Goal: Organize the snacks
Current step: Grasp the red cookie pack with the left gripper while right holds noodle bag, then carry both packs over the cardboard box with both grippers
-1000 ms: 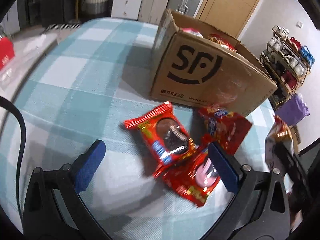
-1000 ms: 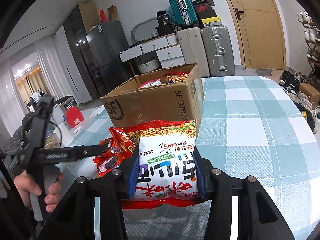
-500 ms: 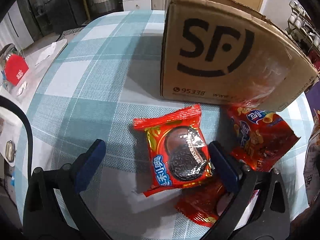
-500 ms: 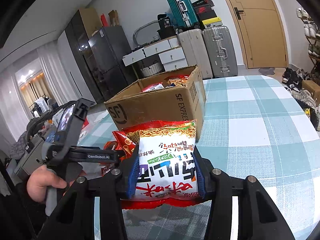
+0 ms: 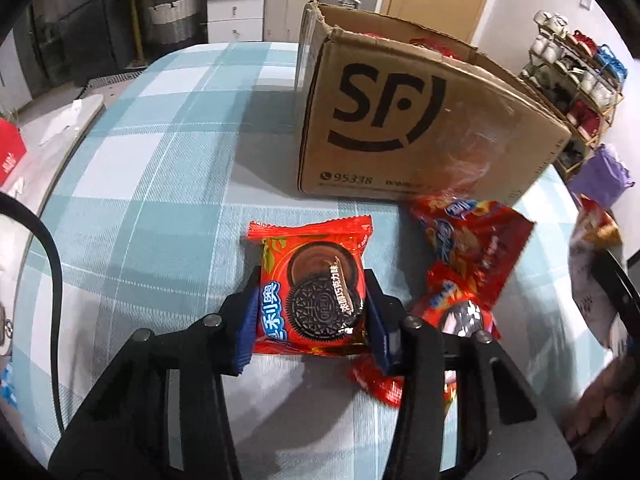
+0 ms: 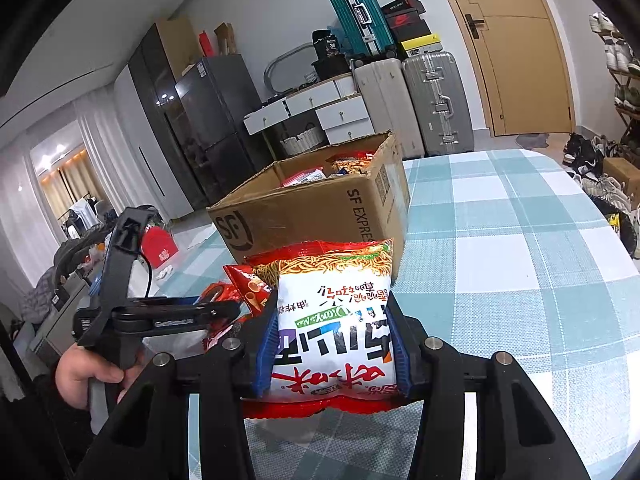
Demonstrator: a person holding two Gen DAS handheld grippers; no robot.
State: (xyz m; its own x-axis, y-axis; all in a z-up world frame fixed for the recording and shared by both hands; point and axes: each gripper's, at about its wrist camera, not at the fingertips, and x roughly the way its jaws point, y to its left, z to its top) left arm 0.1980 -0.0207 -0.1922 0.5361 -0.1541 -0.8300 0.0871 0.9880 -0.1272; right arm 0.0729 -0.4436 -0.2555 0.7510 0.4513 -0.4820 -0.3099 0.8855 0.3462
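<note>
My left gripper [image 5: 310, 312] is shut on a red Oreo packet [image 5: 314, 280], with both blue pads pressed against its sides on the checked tablecloth. Two more red snack packets [image 5: 472, 240] lie to its right. The open SF cardboard box [image 5: 408, 120] stands just behind, with snacks inside. My right gripper [image 6: 332, 344] is shut on a white and red noodle packet [image 6: 336, 320] and holds it above the table, in front of the box [image 6: 316, 212]. The left gripper also shows in the right wrist view [image 6: 224, 310], at the left.
The blue and white checked table [image 6: 520, 260] stretches right of the box. A red box [image 5: 10, 154] sits off the table's left edge. Suitcases [image 6: 436, 104], drawers and a door stand at the back wall. A shoe rack [image 5: 576, 72] is at the right.
My left gripper has moved down onto the Oreo packet and closed on it; it was open above the packets before. My right gripper still holds the noodle packet in about the same place.
</note>
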